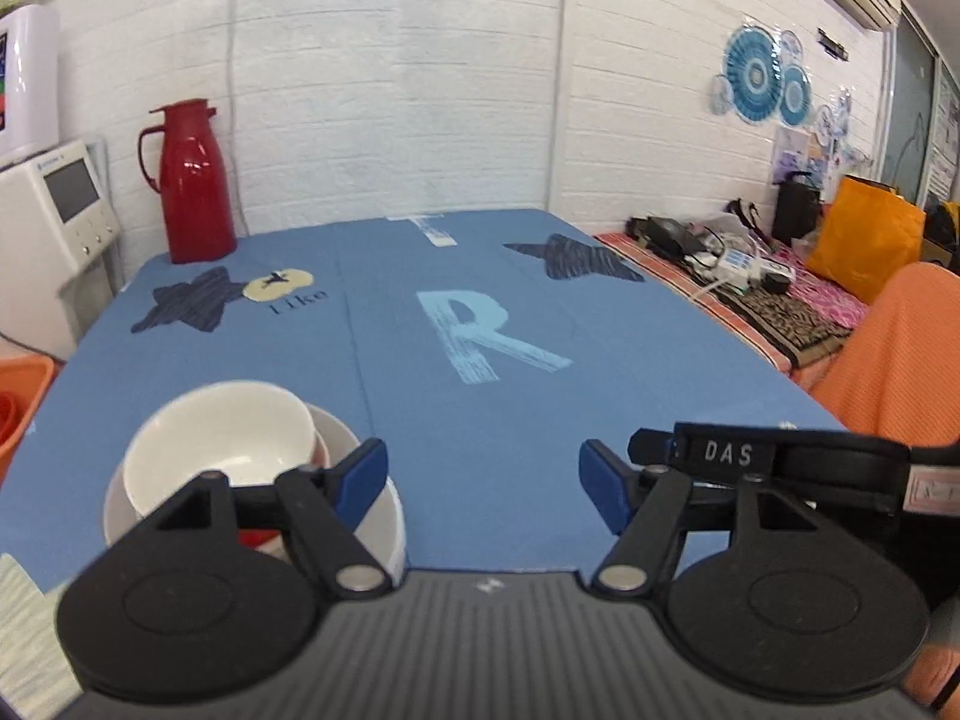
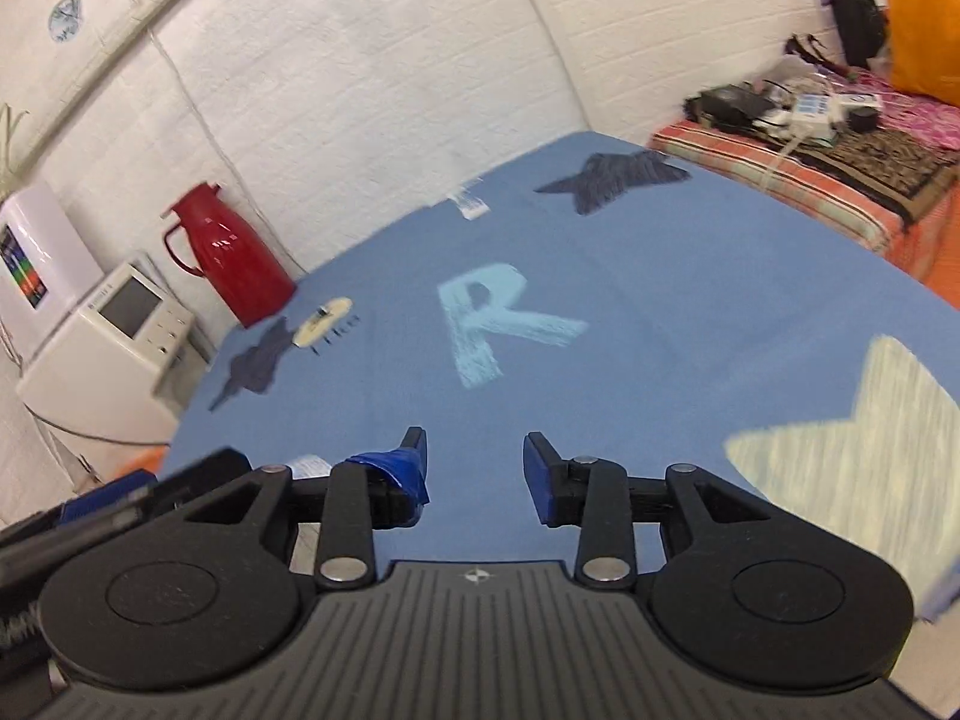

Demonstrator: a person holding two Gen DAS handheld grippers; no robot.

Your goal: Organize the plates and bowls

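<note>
In the left wrist view a white bowl [image 1: 222, 450] sits stacked in a wider white dish [image 1: 384, 516] on the blue tablecloth [image 1: 480, 420], at the near left. Something red shows inside the stack beneath the bowl. My left gripper [image 1: 483, 480] is open and empty; its left finger hangs over the dish's right rim. My right gripper [image 2: 474, 471] is open and empty above the cloth [image 2: 660, 330]. The right gripper's black body also shows at the right of the left wrist view [image 1: 780, 456]. No plates or bowls show in the right wrist view.
A red thermos jug [image 1: 192, 186] stands at the table's far left corner. A white appliance [image 1: 54, 222] is beside the table on the left, an orange basin [image 1: 18, 402] below it. A cluttered side table [image 1: 738, 276] and an orange chair [image 1: 888, 360] are at the right.
</note>
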